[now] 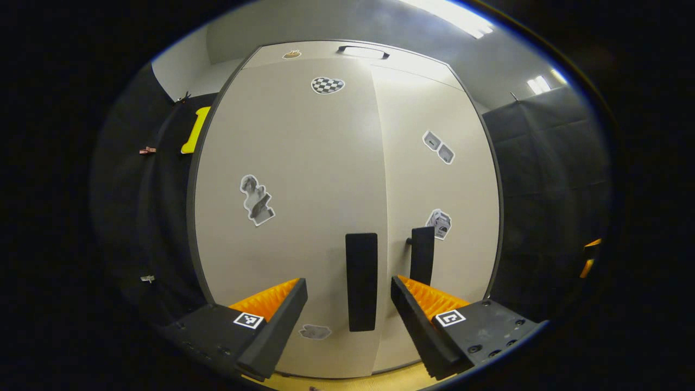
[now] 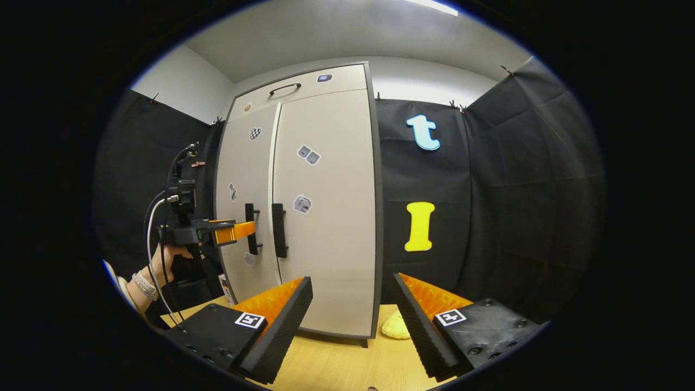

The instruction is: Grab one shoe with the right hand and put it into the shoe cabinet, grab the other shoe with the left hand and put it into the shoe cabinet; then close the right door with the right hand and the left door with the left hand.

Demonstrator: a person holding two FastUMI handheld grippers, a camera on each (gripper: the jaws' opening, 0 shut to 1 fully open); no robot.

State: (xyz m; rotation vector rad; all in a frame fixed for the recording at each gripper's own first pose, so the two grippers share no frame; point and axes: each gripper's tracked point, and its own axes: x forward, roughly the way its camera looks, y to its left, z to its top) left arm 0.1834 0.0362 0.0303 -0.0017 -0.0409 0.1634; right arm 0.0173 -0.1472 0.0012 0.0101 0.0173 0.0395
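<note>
both cabinet doors shut, both hand-held grippers empty

in the right gripper view, starting from the left, you see your hand (image 2: 165, 260) with a beaded band at the wrist, holding the left hand-held gripper (image 2: 247, 229). its tip sits right at the left door handle (image 2: 251, 228); from this side you cannot tell whether it touches the handle. in the left gripper view its two fingers (image 1: 277, 320) stand apart with nothing between them, and that same handle (image 1: 361, 281) shows in the gap.

next comes the shoe cabinet (image 2: 326, 217), standing on the desk (image 2: 347, 364). it has two doors: the left door (image 1: 288, 217) and the right door (image 1: 440, 217), both lying flush and closed, and two dark vertical handles, the right door handle (image 1: 422, 255) just beside the other at the centre seam. a third, curved handle (image 1: 362, 51) sits on the top panel. count four stickers on the left door in the left gripper view, one a checkered heart (image 1: 327, 85), and two on the right door. no writing on them is readable.

further right, the right hand-held gripper (image 2: 353, 315) hangs back from the cabinet with its fingers spread and empty. between them, on the desk by the cabinet's right foot, lies one pale yellowish object (image 2: 395, 327), partly hidden; you cannot tell what it is.
</note>
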